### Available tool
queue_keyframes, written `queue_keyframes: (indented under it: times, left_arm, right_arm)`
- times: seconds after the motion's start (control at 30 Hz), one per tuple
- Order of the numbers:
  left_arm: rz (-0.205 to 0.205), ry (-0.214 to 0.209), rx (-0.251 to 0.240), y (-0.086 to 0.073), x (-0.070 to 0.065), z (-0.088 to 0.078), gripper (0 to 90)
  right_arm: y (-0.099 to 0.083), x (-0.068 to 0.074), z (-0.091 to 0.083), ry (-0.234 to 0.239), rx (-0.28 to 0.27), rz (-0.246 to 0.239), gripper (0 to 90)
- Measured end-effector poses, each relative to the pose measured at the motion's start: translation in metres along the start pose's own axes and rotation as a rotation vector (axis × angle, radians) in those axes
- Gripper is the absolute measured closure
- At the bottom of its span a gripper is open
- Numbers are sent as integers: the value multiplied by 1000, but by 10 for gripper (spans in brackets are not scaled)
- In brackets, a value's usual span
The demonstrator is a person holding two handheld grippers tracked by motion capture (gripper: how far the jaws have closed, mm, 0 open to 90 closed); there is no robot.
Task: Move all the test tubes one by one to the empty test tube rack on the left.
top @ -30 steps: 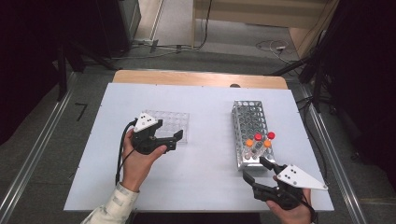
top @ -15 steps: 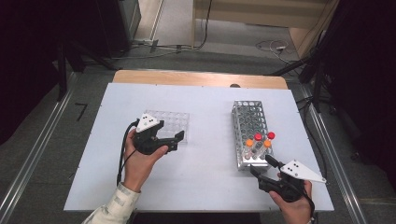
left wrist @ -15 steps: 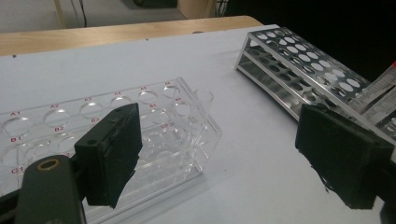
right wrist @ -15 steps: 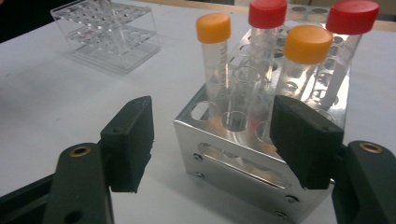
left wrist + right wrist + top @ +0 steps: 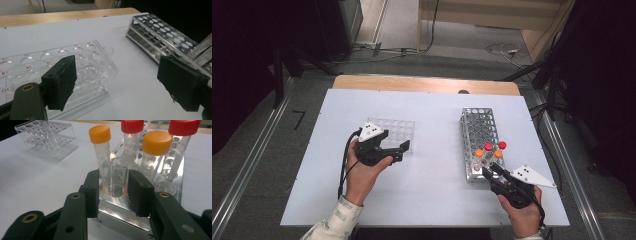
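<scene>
A metal tube rack [image 5: 479, 125] stands at the right of the white table [image 5: 437, 190]. At its near end are two orange-capped tubes [image 5: 100, 133] [image 5: 155, 143], two red-capped tubes [image 5: 131, 125] [image 5: 183, 127] and an uncapped clear tube [image 5: 119, 173]. My right gripper [image 5: 113, 192] [image 5: 490, 171] is at that near end and its jaws have just been closing. The uncapped tube stands between them; the right pad is at its wall and a small gap is left at the other pad. My left gripper [image 5: 402, 151] [image 5: 117, 82] is open and holds nothing, beside the clear plastic rack [image 5: 399, 127] [image 5: 87, 62].
The clear rack's [image 5: 47, 137] holes carry printed labels and hold nothing. Most holes of the metal rack [image 5: 160, 30] are vacant. A wooden strip [image 5: 422, 84] runs along the table's far edge, and cables lie on the floor beyond.
My right gripper moved forward and down to the metal rack's near end, and its jaws narrowed around the uncapped tube. The left gripper stayed where it was.
</scene>
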State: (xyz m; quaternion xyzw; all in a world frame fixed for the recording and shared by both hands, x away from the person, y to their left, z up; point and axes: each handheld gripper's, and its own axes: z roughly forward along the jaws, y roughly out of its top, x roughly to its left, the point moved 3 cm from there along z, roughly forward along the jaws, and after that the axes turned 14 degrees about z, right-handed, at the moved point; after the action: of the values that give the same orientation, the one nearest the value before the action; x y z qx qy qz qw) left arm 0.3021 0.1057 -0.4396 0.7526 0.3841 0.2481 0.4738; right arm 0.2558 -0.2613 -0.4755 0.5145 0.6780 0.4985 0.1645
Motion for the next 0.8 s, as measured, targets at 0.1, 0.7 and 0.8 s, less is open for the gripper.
queue_keyframes:
  times: [0.1,0.7,0.8]
  left_arm:
    - [-2,-1,2,0,-1,1,169]
    - [-1,0,0,0,-1,0,170]
    - [-1,1,0,0,-1,0,170]
  right_arm:
    - [0,-1,2,-6,6,2,625]
    - [17,3,-12,3,-56,-8,732]
    - [25,7,-20,1,-80,-20,733]
